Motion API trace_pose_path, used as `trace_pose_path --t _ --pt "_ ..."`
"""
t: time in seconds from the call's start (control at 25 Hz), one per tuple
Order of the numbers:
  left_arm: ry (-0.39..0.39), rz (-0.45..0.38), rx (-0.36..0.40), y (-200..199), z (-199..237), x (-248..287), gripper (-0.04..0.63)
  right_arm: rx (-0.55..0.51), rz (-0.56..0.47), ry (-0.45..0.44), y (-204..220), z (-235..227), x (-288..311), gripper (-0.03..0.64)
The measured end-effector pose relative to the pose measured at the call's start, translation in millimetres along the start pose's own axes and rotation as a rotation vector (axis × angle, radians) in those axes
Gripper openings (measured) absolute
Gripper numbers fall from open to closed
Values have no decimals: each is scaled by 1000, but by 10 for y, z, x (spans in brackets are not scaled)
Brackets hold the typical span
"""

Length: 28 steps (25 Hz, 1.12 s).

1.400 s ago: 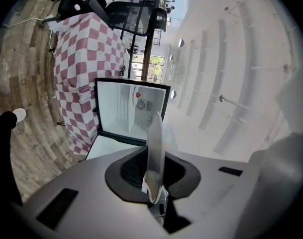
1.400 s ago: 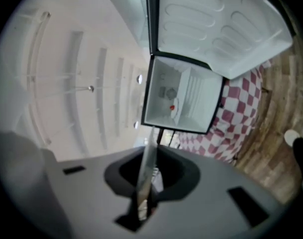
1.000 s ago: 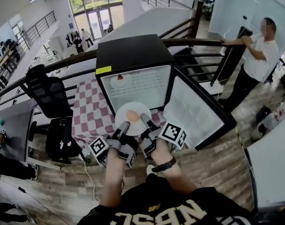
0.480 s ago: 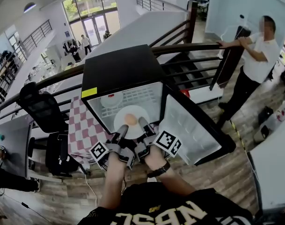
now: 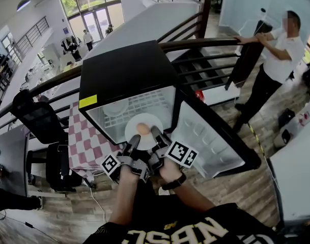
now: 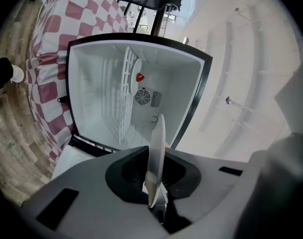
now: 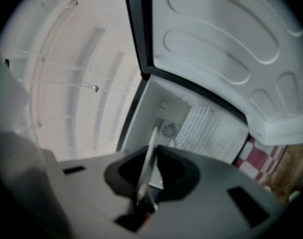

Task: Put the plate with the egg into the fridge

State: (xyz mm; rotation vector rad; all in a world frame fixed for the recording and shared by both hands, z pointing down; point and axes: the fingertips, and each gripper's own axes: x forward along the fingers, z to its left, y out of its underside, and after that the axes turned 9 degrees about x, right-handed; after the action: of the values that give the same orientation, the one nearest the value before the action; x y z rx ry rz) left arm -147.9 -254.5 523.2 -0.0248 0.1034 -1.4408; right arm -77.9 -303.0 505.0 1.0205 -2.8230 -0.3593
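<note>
While the left gripper (image 5: 133, 142) and right gripper (image 5: 156, 135) are both clamped tight on the near rim of the plate (image 5: 150, 120), it sits at the bottom front edge of the open fridge (image 5: 125, 72), with the egg (image 5: 142, 129) in the middle and the door (image 5: 205, 136) swung right.

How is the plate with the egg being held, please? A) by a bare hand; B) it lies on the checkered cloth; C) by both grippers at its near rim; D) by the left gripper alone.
C: the left gripper and right gripper each clamp the plate at its rim.
</note>
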Motion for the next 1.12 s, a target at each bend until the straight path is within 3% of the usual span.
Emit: trace_pose_path --t 0.24,0.44,0.72,0.92,1.12 --pt "-61 50 45 -107 234 263 38 10 -17 63 -83 -359 205 48" --pt "-54 64 18 -168 413 540 38 -32 -40 98 -238 -568 395 48" --pt "-102 107 44 -265 660 790 38 -34 -70 138 -344 -852 585 48" --pt "-136 122 -8 -296 877 893 37 -24 -76 194 -375 -1079 675 48" --pt "-145 143 18 -313 935 981 38 -21 -93 211 -426 -1162 719 48"
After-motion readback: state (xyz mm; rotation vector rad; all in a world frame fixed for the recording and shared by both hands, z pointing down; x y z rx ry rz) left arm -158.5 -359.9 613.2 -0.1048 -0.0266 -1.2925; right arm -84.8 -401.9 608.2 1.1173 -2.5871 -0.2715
